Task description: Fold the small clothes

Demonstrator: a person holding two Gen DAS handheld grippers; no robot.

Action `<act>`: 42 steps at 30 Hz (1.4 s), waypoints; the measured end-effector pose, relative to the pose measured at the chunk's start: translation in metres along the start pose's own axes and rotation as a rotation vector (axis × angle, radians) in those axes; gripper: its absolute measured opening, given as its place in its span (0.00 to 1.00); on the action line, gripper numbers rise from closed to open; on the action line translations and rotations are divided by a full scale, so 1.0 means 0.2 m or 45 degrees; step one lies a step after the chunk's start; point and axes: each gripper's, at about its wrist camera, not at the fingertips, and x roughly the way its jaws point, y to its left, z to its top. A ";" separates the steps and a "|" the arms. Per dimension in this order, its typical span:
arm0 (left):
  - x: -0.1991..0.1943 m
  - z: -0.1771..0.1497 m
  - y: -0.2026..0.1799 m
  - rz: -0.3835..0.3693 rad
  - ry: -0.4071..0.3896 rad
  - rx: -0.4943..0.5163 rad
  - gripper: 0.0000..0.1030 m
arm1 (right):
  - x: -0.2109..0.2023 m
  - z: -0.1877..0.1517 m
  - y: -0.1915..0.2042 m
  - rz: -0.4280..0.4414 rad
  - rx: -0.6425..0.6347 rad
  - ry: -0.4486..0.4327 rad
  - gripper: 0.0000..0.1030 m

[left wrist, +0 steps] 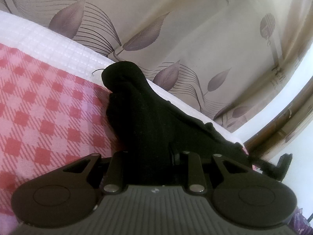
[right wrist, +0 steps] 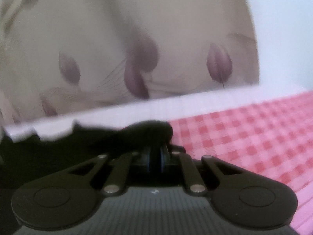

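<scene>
Left wrist view: the left gripper (left wrist: 154,152) is pointing forward and somewhat downward over the far edge of the bed. Its black linkage arms and ribbed grey body are filling the near part of the frame. A black garment (left wrist: 144,105) of soft, matte knit is rising from between the fingers as a bunched, rounded hump, with a trailing edge running down to the right along the bed's edge. The fingertips themselves are lying hidden under the cloth; the fingers are standing partly closed and gripping the garment. The garment is lying on a pink-and-red checked cloth (left wrist: 39,101) with a woven gingham pattern, which is covering a white quilted mattress (left wrist: 58,47) with a fine grid texture. Beyond the far edge, a beige curtain (left wrist: 176,29) printed with mauve leaves and thin curved lines is hanging.

Right wrist view: the right gripper (right wrist: 155,156) is also pointing forward and slightly downward, and the frame is blurring with motion. Its fingers (right wrist: 162,156), showing blue-edged pads, are standing nearly together and are pinching a thin fold of the black garment (right wrist: 148,131), which is spreading leftward as a dark, ragged-edged mass across the white mattress (right wrist: 195,101). The checked cloth (right wrist: 244,133) is extending to the right. The leaf-printed curtain (right wrist: 117,49) is filling the far background.
</scene>
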 end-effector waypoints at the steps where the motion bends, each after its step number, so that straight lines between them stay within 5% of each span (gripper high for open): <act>1: 0.00 0.00 0.00 0.003 -0.001 0.004 0.30 | -0.04 0.00 -0.04 0.051 0.105 -0.021 0.11; 4: 0.00 0.00 0.00 -0.002 -0.001 -0.002 0.30 | -0.23 -0.06 -0.15 0.192 0.285 -0.079 0.11; 10: 0.00 0.01 0.00 -0.016 0.001 -0.013 0.30 | -0.56 -0.29 -0.07 0.295 0.062 0.039 0.11; 15: 0.00 0.01 0.01 -0.017 0.001 -0.013 0.30 | -0.61 -0.44 0.08 0.242 -0.141 0.177 0.08; 21: -0.01 0.00 0.01 -0.013 -0.005 -0.015 0.30 | -0.75 -0.48 0.10 0.197 -0.154 0.156 0.00; 25: -0.01 0.00 0.01 -0.015 -0.008 -0.019 0.30 | -0.82 -0.59 0.06 0.145 -0.189 0.245 0.00; 29: -0.01 0.00 0.01 -0.011 -0.010 -0.018 0.30 | -0.91 -0.55 0.01 0.185 -0.089 0.212 0.01; 32: -0.01 0.00 0.01 -0.014 -0.011 -0.021 0.30 | -0.98 -0.48 0.08 0.175 -0.154 0.047 0.02; 37: -0.01 0.00 0.01 -0.014 -0.012 -0.021 0.30 | -0.82 -0.33 0.31 0.207 -0.363 -0.063 0.02; 40: -0.01 0.00 0.01 -0.015 -0.013 -0.024 0.30 | -0.62 -0.32 0.35 0.167 -0.421 -0.015 0.02; 42: -0.01 0.00 0.01 -0.017 -0.013 -0.027 0.30 | -0.50 -0.36 0.28 0.043 -0.389 0.087 0.01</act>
